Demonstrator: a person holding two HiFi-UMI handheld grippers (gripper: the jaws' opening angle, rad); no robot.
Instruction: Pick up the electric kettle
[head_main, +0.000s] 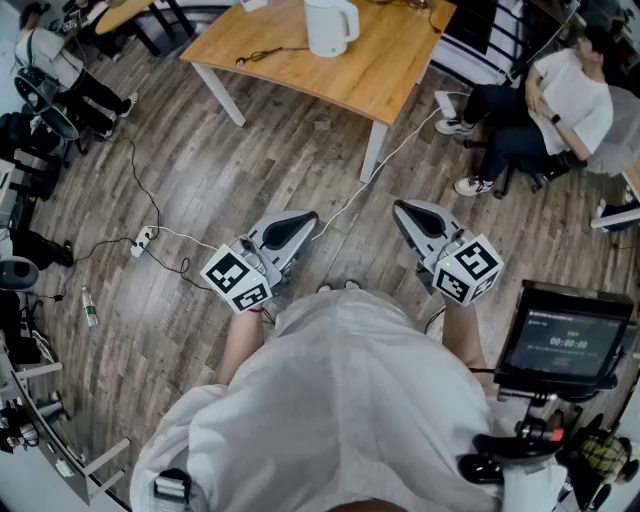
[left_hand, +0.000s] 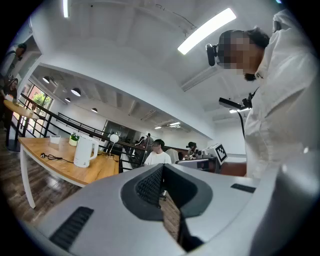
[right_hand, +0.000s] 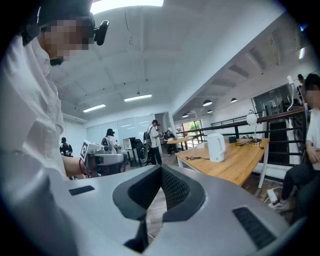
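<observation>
A white electric kettle (head_main: 329, 25) stands on a wooden table (head_main: 390, 70) far ahead of me; it also shows small in the left gripper view (left_hand: 84, 151) and the right gripper view (right_hand: 216, 147). My left gripper (head_main: 302, 223) and right gripper (head_main: 403, 212) hang close to my body above the floor, well short of the table. Both point roughly level and are shut with nothing between the jaws. In the left gripper view the left gripper (left_hand: 162, 172) and in the right gripper view the right gripper (right_hand: 161, 174) show jaws pressed together.
A black cable (head_main: 262, 54) lies on the table beside the kettle. A white cord (head_main: 390, 160) and power strip (head_main: 143, 240) trail over the wooden floor. A seated person (head_main: 560, 105) is at the right. A monitor (head_main: 565, 340) stands at my right; equipment lines the left wall.
</observation>
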